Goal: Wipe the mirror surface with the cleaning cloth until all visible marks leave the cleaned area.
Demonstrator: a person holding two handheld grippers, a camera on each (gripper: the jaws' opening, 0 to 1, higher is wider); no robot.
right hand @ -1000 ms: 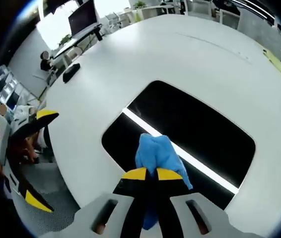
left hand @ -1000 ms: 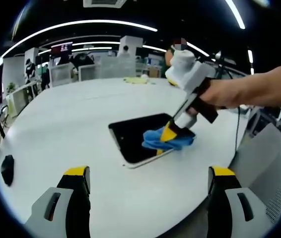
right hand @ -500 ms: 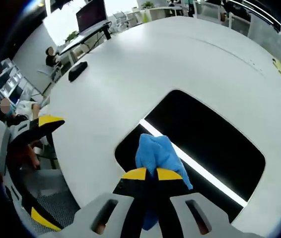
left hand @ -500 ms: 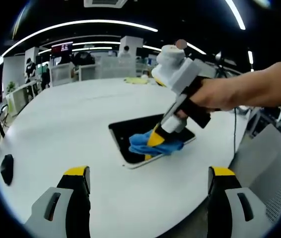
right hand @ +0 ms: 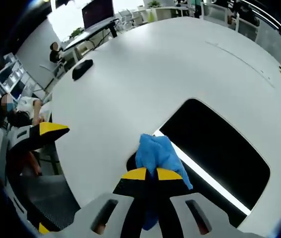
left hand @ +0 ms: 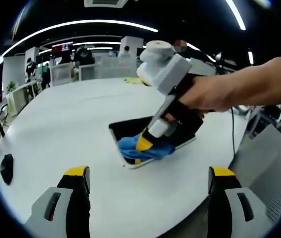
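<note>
Your right claw [right hand: 148,173] pressed the blue cloth [right hand: 159,155] onto the near corner of the mirror [right hand: 220,148].

The right claw's jaws were clamped together on the cloth, which bunched up ahead of the yellow tips, and the mirror lay flat on the white tabletop [right hand: 145,64], dark, with one bright strip of light reflected across it. Your left claw [left hand: 149,186] hovered above the tabletop's near edge with its jaws spread wide and nothing between them. From there you saw your hand [left hand: 215,94] driving the right claw down onto the cloth. A small dark object [left hand: 7,168] sat well apart at the far left.
</note>
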